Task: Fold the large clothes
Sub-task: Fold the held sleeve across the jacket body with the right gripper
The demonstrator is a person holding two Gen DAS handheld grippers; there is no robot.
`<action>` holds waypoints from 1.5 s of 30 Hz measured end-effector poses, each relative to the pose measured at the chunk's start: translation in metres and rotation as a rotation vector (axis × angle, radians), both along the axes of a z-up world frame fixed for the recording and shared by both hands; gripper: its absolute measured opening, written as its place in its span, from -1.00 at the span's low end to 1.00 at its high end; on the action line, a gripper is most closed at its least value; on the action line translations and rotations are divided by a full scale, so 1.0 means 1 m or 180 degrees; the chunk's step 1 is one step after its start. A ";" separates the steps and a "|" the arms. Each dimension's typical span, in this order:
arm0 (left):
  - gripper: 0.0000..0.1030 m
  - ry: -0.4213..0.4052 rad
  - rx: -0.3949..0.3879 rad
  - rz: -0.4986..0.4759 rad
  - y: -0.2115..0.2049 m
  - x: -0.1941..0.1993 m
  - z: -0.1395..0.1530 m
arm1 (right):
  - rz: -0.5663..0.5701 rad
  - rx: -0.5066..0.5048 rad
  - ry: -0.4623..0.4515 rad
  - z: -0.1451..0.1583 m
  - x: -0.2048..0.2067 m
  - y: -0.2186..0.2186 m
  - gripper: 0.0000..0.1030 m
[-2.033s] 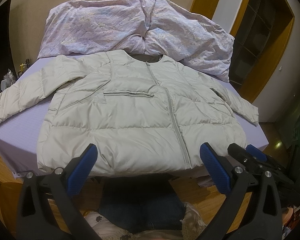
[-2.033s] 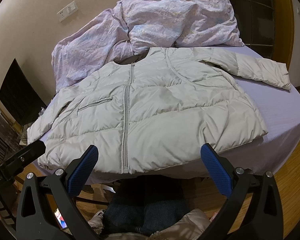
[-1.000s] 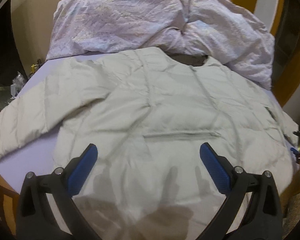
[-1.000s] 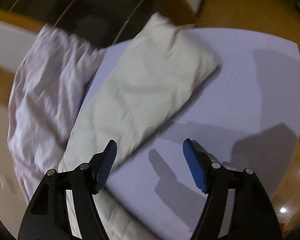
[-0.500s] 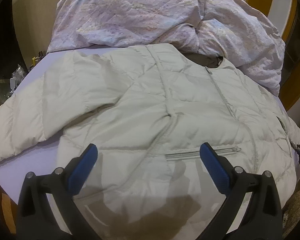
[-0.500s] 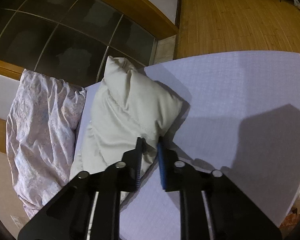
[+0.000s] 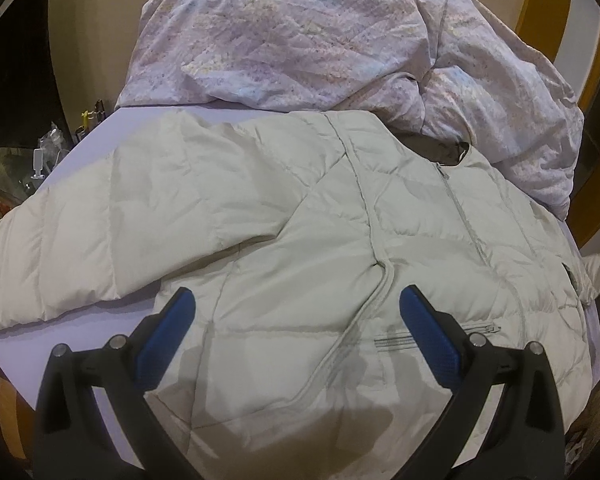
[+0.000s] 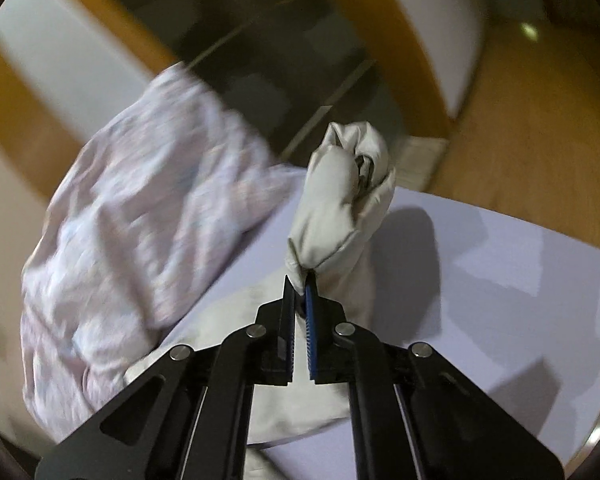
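Observation:
A pale grey puffer jacket (image 7: 300,240) lies front up and zipped on a lavender bed sheet (image 7: 84,148). Its one sleeve (image 7: 60,248) stretches out flat to the left. My left gripper (image 7: 296,320) is open and hovers over the jacket's lower body, holding nothing. My right gripper (image 8: 299,284) is shut on the cuff end of the other sleeve (image 8: 340,196) and holds it lifted off the sheet (image 8: 480,280), the cuff standing up above the jaws.
A crumpled pink-lilac duvet (image 7: 320,40) is heaped at the head of the bed; it also shows in the right wrist view (image 8: 140,220). Small clutter (image 7: 44,152) sits left of the bed. Wooden floor (image 8: 540,120) and a dark wood-framed window (image 8: 280,40) lie beyond the right edge.
My right gripper closed on the sleeve cuff and has raised it off the sheet. My left gripper drifted left over the jacket, staying open.

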State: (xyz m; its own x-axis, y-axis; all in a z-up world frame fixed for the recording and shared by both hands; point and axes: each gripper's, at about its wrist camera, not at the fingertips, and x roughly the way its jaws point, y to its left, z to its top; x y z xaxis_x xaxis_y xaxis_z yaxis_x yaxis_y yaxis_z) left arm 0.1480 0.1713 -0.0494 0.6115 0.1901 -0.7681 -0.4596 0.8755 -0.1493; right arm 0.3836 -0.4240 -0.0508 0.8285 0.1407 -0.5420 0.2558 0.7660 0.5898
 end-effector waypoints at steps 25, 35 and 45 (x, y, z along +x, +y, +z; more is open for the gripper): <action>0.96 -0.0159 0.0295 0.0659 0.052 -0.057 0.012 | 0.2860 -0.0824 0.0335 -0.023 0.001 0.391 -0.90; 0.96 -0.0142 0.0000 0.0762 0.076 -0.088 0.000 | 0.3129 -0.1435 0.0518 -0.054 -0.026 0.435 -0.85; 0.96 -0.0087 -0.0147 0.0976 0.094 -0.113 -0.012 | 0.3120 -0.1217 0.0193 -0.020 -0.033 0.420 -0.15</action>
